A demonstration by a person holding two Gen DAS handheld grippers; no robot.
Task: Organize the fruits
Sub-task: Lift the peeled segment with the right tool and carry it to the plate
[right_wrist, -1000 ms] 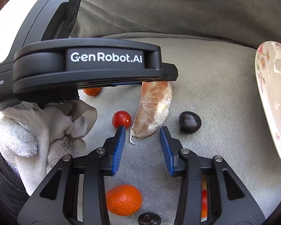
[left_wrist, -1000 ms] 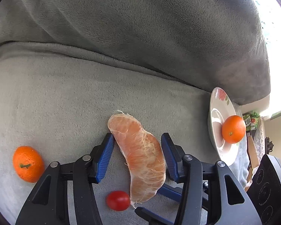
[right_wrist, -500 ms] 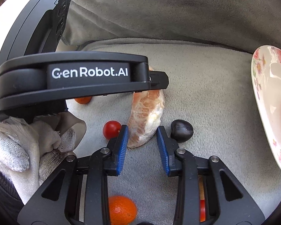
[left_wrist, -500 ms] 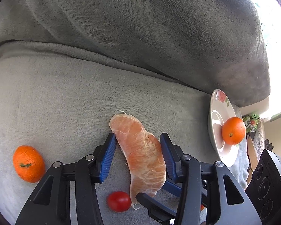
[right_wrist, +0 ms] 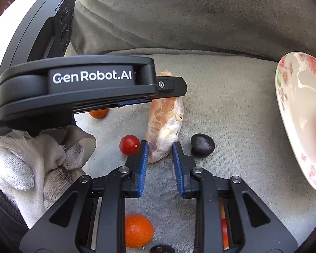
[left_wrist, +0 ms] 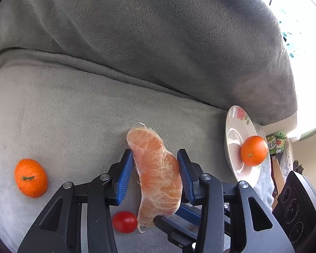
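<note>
peeled citrus segment [left_wrist: 158, 175] lies on the grey sofa seat [left_wrist: 63, 116], between both grippers.
left gripper [left_wrist: 154, 158] fingers spread beside it, right gripper [right_wrist: 158, 147] fingers spread at its tip; squeezing hard could tear the soft flesh.

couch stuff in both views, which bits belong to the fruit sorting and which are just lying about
Part of the job:
peeled citrus segment
left tool
right tool
cherry tomato
tangerine on the cushion
orange on the floral plate
dark fruit

Just lying about:
grey couch cover
green packets
</note>
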